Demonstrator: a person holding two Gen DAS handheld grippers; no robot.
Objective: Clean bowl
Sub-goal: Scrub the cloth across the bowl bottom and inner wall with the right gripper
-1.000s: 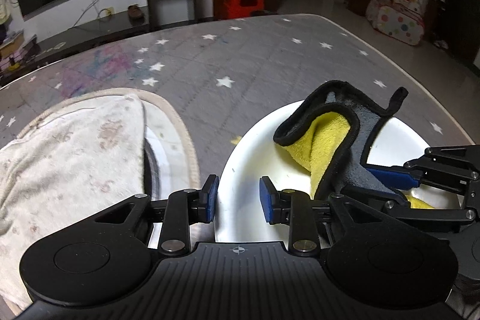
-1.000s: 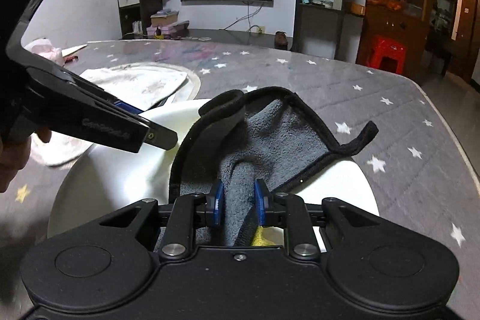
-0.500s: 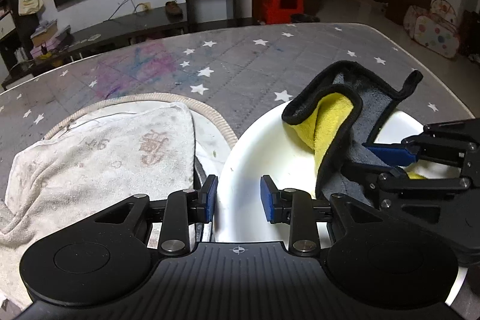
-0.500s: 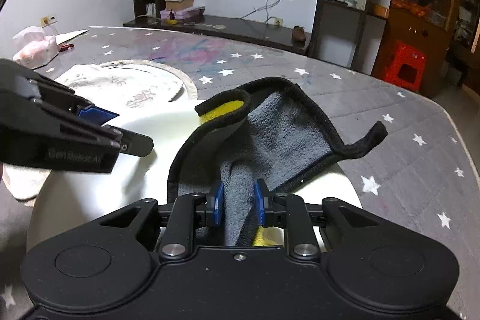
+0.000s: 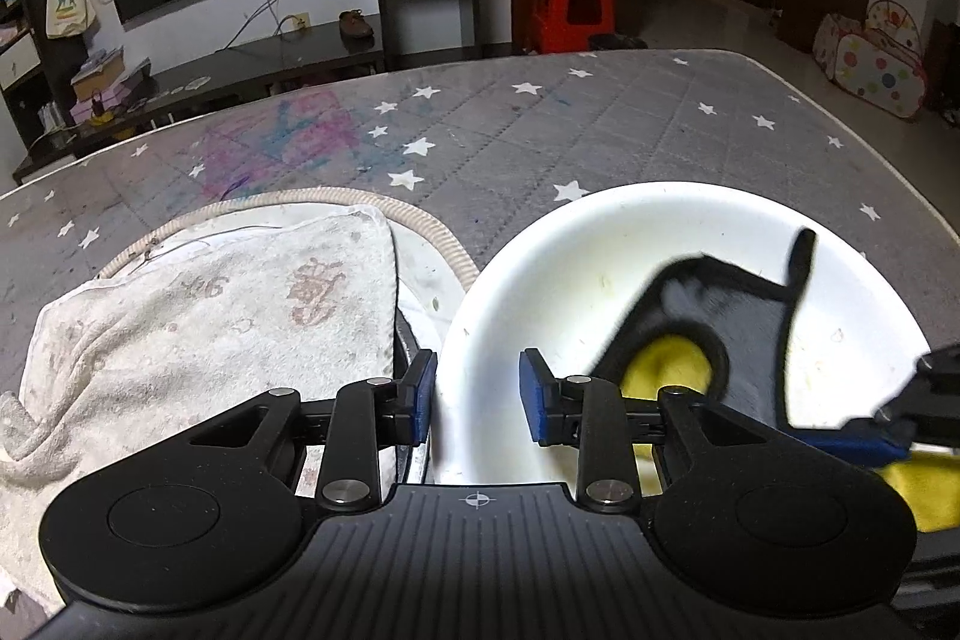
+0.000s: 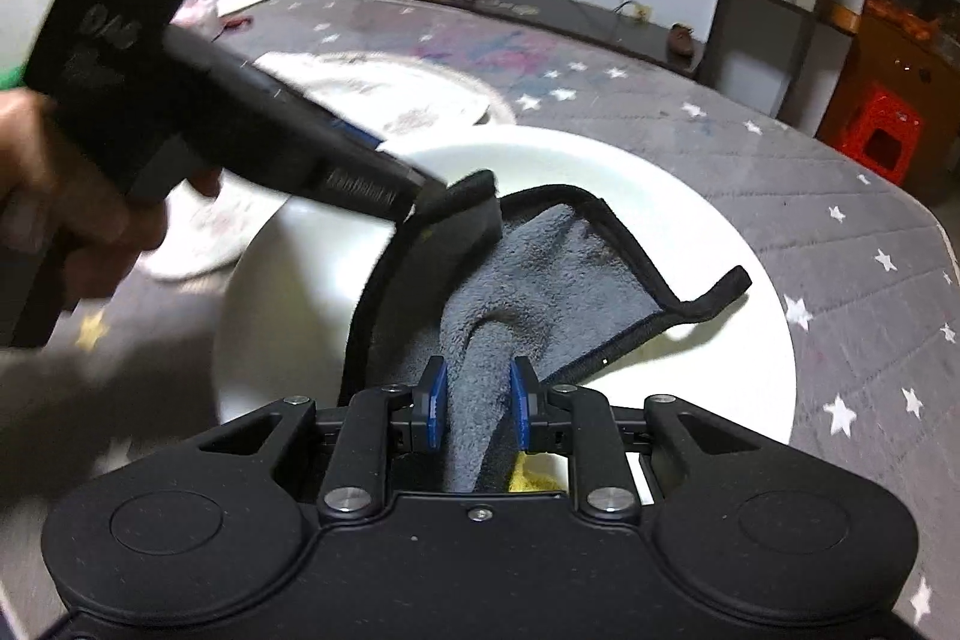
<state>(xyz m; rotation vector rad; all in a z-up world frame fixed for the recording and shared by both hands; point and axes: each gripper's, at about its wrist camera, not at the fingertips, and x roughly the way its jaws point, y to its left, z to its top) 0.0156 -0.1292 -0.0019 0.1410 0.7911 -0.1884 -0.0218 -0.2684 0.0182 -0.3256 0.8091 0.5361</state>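
A white bowl [image 5: 660,232] sits on the grey star-patterned table cover. My left gripper [image 5: 477,394] straddles its near-left rim, one blue pad outside and one inside, shut on the rim. A grey cloth with black edging and a yellow underside [image 5: 738,316] lies inside the bowl, blurred by motion. In the right wrist view my right gripper [image 6: 477,409] is shut on a fold of that cloth [image 6: 540,280], low over the bowl [image 6: 690,220]. The left gripper [image 6: 420,187] reaches in from the left, held by a hand [image 6: 60,196].
A stained white towel [image 5: 210,316] lies on a round mat [image 5: 420,220] just left of the bowl, touching its side. The table cover [image 5: 600,130] stretches behind, with its edge close on the right. Beyond stand a TV, shelves and a red stool [image 5: 573,4].
The cloth has dropped from standing upright to lying lower in the bowl, dragged toward the right. The right gripper has slid to the right edge of the left wrist view. The left gripper stays on the rim.
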